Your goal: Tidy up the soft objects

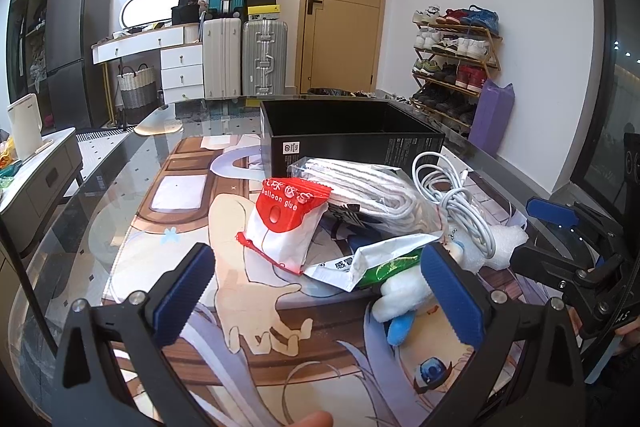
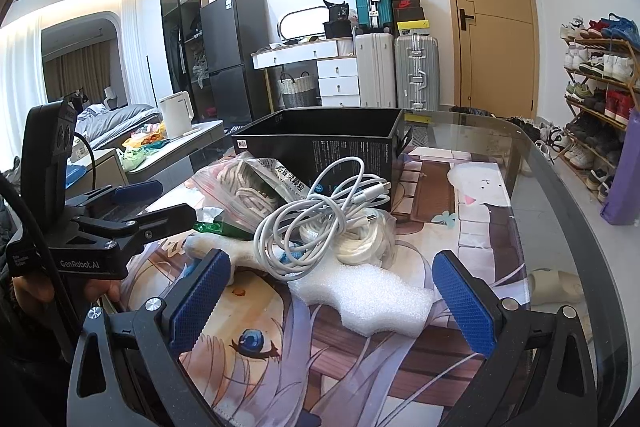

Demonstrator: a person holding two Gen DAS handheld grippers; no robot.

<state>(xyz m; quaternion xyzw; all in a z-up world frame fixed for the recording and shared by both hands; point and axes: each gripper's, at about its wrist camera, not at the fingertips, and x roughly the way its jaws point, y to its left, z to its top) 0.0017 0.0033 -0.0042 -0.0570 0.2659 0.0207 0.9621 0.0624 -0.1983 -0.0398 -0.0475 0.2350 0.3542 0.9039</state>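
A pile of soft items lies on the anime-print mat (image 1: 248,307) in front of an open black box (image 1: 348,135). It holds a red-and-white "balloon glue" packet (image 1: 284,223), a clear bag of white rope (image 1: 372,187), a coiled white cable (image 1: 456,195), a white-green pouch (image 1: 376,263), a white-blue plush (image 1: 404,299) and white foam (image 2: 368,295). My left gripper (image 1: 320,291) is open and empty, low over the mat before the packet and plush. My right gripper (image 2: 332,295) is open and empty, with the foam between its fingers. The box (image 2: 320,143) and cable (image 2: 320,215) also show in the right wrist view.
The mat lies on a glass table (image 1: 120,163) with a curved edge. A low side table with a white kettle (image 1: 24,127) stands to the left. Suitcases (image 1: 244,59), a door and a shoe rack (image 1: 456,59) line the far wall.
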